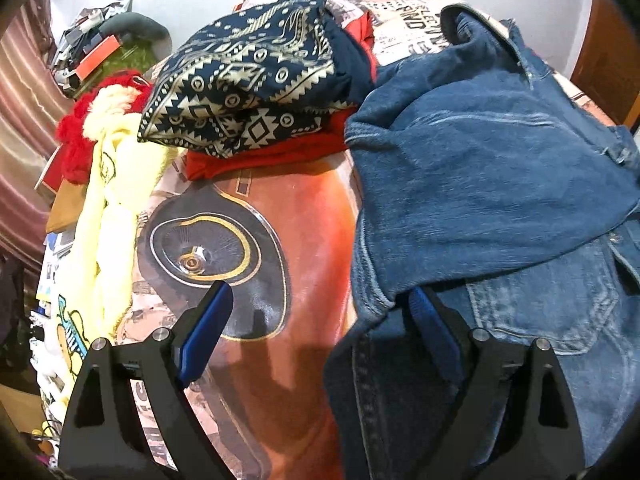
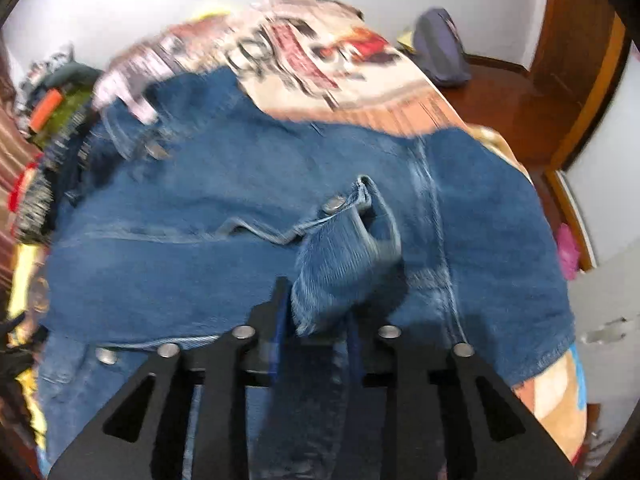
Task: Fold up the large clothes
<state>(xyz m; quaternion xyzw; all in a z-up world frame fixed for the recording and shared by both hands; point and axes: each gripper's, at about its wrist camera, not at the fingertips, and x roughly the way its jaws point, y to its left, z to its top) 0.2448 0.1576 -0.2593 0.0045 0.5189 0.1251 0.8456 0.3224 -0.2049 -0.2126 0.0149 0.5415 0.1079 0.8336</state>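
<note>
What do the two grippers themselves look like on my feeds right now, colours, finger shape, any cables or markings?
Both match: the left gripper and right gripper have matte black frames with triangular cut-outs, round silver pivot pins, and tapered black fingers faced with blue pads. No cables, printed markings, sleeves or hands show in either view.

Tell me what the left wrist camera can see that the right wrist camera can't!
Only the left wrist view shows the folded navy patterned cloth on a red garment, the yellow shirt, and the left gripper open. Only the right wrist view shows the right gripper shut on a denim cuff, plus a dark bag on the wooden floor. Both show the denim jacket on the printed bedspread.
</note>
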